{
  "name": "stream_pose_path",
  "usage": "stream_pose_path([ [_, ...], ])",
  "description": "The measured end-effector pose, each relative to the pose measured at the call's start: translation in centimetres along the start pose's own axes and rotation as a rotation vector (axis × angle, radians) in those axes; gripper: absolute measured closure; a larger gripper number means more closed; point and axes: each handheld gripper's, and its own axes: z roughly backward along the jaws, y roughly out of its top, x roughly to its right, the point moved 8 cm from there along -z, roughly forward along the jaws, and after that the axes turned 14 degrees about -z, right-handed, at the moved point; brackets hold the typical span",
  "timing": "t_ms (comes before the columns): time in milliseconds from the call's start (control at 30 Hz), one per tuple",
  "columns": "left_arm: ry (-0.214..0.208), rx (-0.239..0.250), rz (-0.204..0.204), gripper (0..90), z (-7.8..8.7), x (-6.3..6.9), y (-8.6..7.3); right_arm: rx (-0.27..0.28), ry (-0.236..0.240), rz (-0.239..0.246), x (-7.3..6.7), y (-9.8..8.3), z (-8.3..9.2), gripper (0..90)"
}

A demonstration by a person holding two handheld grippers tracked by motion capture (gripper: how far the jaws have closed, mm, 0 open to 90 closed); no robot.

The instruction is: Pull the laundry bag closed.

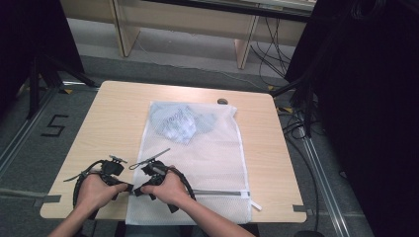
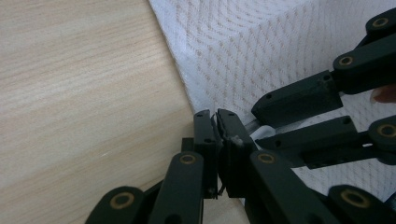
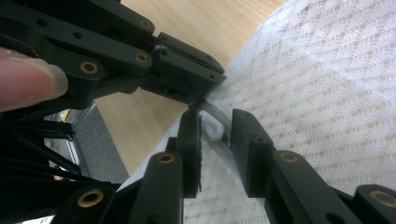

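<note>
High view: white mesh laundry bag (image 1: pixel 197 163) flat on wooden table (image 1: pixel 113 118), light-blue garment (image 1: pixel 180 123) inside at far end, zipper along near edge.
Left gripper (image 2: pixel 217 122): pressed together on bag's near left corner.
Right gripper (image 3: pixel 215 122): spread, astride white zipper pull (image 3: pixel 211 128), not pressing.
</note>
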Motion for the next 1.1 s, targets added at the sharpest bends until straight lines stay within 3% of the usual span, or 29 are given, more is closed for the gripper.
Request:
stream_pose_path([
  [67,0.001,-0.005,-0.006,86.4,0.0,-0.1,0.0,0.007,-0.001,0.026,0.0,0.1,-0.1,74.7],
  [100,0.001,-0.005,-0.004,86.5,0.0,-0.1,0.0,0.005,-0.001,0.012,-0.1,0.1,-0.1,75.4],
  [133,-0.002,-0.029,-0.032,86.5,0.2,-0.2,-0.3,0.004,-0.002,0.016,-0.2,0.1,-0.2,76.2],
  [200,-0.001,-0.027,-0.027,86.5,0.2,-0.2,-0.3,0.004,0.001,0.052,-0.3,0.3,-0.3,78.3],
  [267,0.003,-0.010,-0.007,86.6,0.0,0.0,-0.1,0.003,-0.001,0.029,-0.5,0.2,-0.4,80.5],
  [333,0.003,-0.007,0.001,86.7,0.0,0.1,-0.1,-0.002,0.003,0.067,-0.5,0.3,-0.4,82.4],
  [367,0.003,-0.007,0.001,86.8,0.0,0.1,-0.1,-0.016,0.005,0.031,-0.7,0.1,-0.4,84.0],
  [433,0.018,0.003,-0.005,87.2,-0.1,0.2,0.0,-0.032,0.020,0.019,-0.9,0.0,-0.4,86.5],
  [467,0.022,-0.015,-0.061,87.5,0.0,0.0,-0.2,-0.019,0.020,0.060,-0.6,0.1,-0.5,86.6],
  [533,0.025,0.001,-0.030,87.9,-0.1,0.4,-0.1,-0.021,0.011,0.026,-0.6,0.0,-0.5,86.8],
  [600,0.027,-0.010,-0.075,88.2,0.0,0.2,-0.2,-0.034,0.023,0.012,-0.6,-0.1,-0.4,86.9],
  [633,0.032,0.008,-0.057,88.3,-0.1,0.3,-0.1,-0.025,0.023,0.021,-0.6,-0.1,-0.4,86.9],
  [667,0.032,0.009,-0.054,88.4,-0.1,0.3,-0.1,-0.037,0.024,-0.028,-0.9,-0.3,-0.3,86.9],
  [700,0.034,0.015,-0.054,88.5,-0.2,0.4,-0.1,-0.032,0.043,-0.033,-1.0,-0.3,-0.4,86.9],
  [733,0.036,0.012,-0.065,88.6,-0.1,0.3,-0.1,-0.035,-0.001,-0.005,-0.7,-0.2,-0.3,87.0],
  [900,0.034,0.017,-0.078,88.9,-0.1,0.2,-0.1,-0.016,-0.029,-0.015,-0.6,-0.1,-0.2,87.1],
  [933,0.031,0.017,-0.076,88.9,-0.1,0.2,-0.2,-0.015,-0.063,-0.003,-0.1,-0.1,0.0,87.1],
  [1000,0.033,0.016,-0.081,89.0,-0.1,0.2,-0.1,-0.015,-0.065,-0.014,-0.1,-0.1,0.1,87.1],
  [1100,0.033,0.011,-0.083,89.0,-0.1,0.3,-0.1,-0.007,-0.055,0.026,0.0,0.0,0.2,87.0],
])
